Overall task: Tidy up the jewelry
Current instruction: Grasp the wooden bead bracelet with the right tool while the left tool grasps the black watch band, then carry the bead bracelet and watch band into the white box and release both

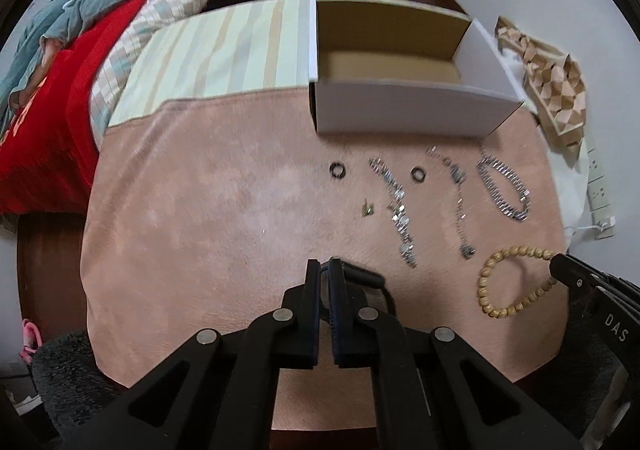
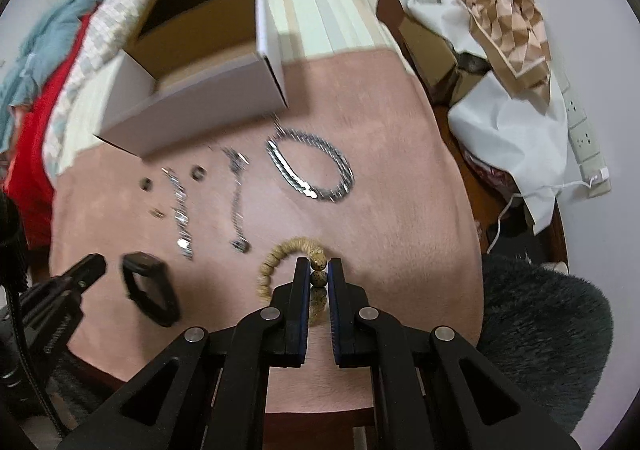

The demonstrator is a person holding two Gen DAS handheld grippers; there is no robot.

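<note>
Right wrist view, pink cloth (image 2: 380, 178) over table, right fingers (image 2: 319, 275) pinching wooden bead bracelet (image 2: 280, 250), left fingers (image 1: 325, 270) clamped on black band (image 1: 362, 275).

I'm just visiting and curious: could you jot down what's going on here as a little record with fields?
surface: pink cloth
container: open white box, nothing visible inside
left tongs: shut on black band
right tongs: shut on wooden bead bracelet
lying loose: silver chain loop, two silver strands, two dark rings, one small gold piece
</note>
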